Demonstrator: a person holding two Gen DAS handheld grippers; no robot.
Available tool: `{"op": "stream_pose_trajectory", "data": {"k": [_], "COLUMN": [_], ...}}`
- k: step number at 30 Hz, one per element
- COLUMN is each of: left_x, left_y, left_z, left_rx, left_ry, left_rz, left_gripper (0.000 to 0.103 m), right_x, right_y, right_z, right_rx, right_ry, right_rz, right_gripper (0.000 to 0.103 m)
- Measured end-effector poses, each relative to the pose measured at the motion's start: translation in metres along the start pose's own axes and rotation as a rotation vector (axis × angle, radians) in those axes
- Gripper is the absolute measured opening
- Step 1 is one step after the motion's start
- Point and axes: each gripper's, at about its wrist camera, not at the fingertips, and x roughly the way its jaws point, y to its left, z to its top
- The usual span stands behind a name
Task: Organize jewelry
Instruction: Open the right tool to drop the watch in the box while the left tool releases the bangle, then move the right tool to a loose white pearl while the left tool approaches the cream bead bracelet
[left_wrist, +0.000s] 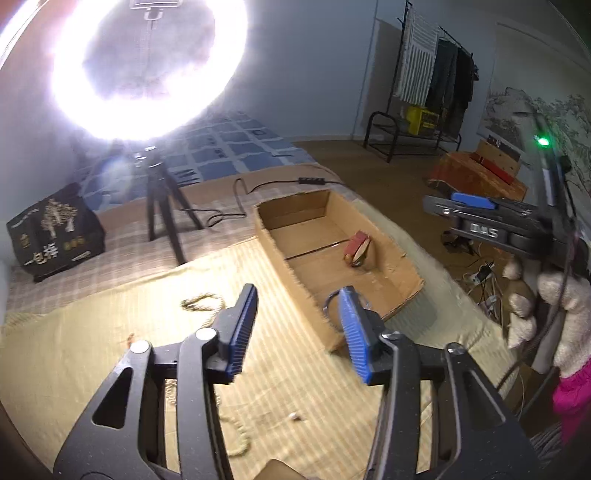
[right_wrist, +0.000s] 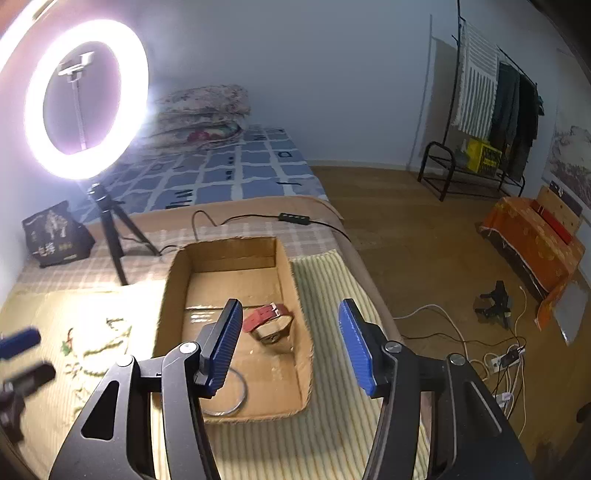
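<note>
Plainly, the cardboard box (right_wrist: 236, 258) sat on the striped mat (right_wrist: 332, 443) over the bed, already holding a red watch strap (right_wrist: 267, 317) and a thin metal bangle (right_wrist: 236, 398). Both our left hand-held gripper (left_wrist: 299, 328) and right hand-held gripper (right_wrist: 291, 343) hung spread and empty. We judged the fine gold chain (left_wrist: 201, 302), loosely tangled on the mat, might slip or snag if pinched carelessly.

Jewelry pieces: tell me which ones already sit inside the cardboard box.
The red watch and the thin metal bangle lie in the cardboard box; the gold chain lies outside on the mat.
</note>
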Motion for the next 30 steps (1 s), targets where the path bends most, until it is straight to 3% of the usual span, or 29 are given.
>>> {"op": "stream_pose_trajectory", "data": {"k": [2,6,9,13,18,20,25,27,30], "left_x": [-0.010,-0.029,-0.041,-0.039,-0.045,-0.048,-0.037,-0.036,-0.029], "left_y": [0.010,0.029,0.045,0.069,0.091,0.106,0.136,0.144,0.155], "left_z": [-0.002,-0.002,-0.004,-0.012,-0.028,-0.041,-0.062,-0.068,-0.075], "left_rx": [0.008,0.014,0.000,-0.034,-0.035,-0.058,-0.118,-0.134,-0.171], "left_ry": [-0.003,-0.002,0.001,0.093,0.074,0.045,0.092,0.103,0.124], "left_rz": [0.019,0.072,0.088,0.085,0.162,0.192,0.227,0.210,0.178], "left_gripper": [0.062,0.062,0.065,0.065,0.065,0.065,0.065,0.065,0.055], "right_x": [-0.009,-0.023,-0.032,-0.042,-0.041,-0.038,-0.037,-0.036,-0.038], "right_y": [0.007,0.022,0.043,0.069,0.086,0.093,0.107,0.110,0.119], "right_z": [-0.004,-0.013,-0.020,-0.032,-0.053,-0.060,-0.077,-0.081,-0.090], "right_rx": [-0.011,-0.034,-0.108,-0.218,-0.214,-0.243,-0.303,-0.307,-0.322], "right_ry": [-0.004,-0.001,-0.007,-0.024,0.010,0.036,0.059,0.072,0.085], "right_rz": [0.025,0.124,0.150,0.203,0.290,0.302,0.283,0.296,0.317], "right_gripper": [0.054,0.056,0.056,0.056,0.056,0.056,0.056,0.056,0.056]}}
